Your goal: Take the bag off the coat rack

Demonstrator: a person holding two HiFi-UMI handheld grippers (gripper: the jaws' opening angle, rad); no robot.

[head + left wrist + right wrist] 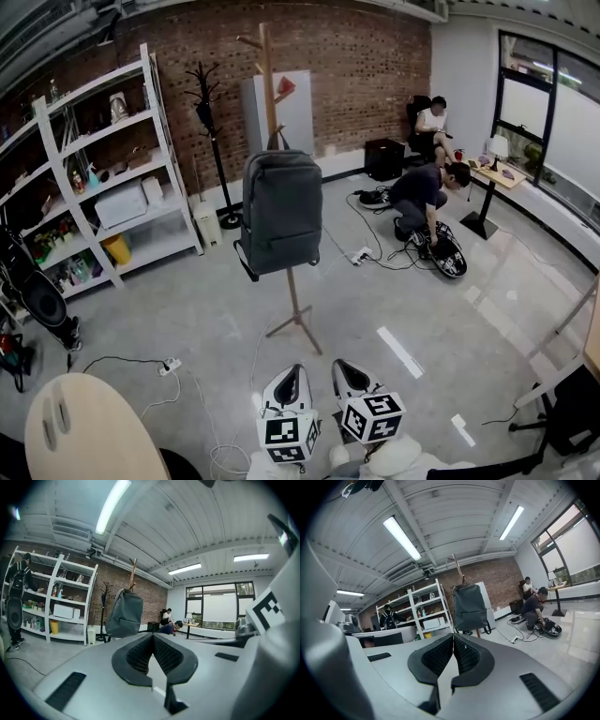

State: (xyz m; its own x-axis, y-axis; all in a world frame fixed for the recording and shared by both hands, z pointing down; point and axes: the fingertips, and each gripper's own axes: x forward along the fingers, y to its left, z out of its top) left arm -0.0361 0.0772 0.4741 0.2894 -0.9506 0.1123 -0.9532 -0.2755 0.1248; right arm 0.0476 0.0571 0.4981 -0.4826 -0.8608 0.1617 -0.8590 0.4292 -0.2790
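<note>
Grey fabric backpack hanging off upper peg of skinny wooden coat rack. Left gripper, right gripper: jaws pinched together, nothing in them, well short of backpack. Risk imo: sideways yank snags strap, tips whole rack.

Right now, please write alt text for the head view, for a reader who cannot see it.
A grey backpack hangs on a wooden coat rack, centre frame. At the bottom edge, the left tongs and right tongs are shut, empty, well short of it.
</note>
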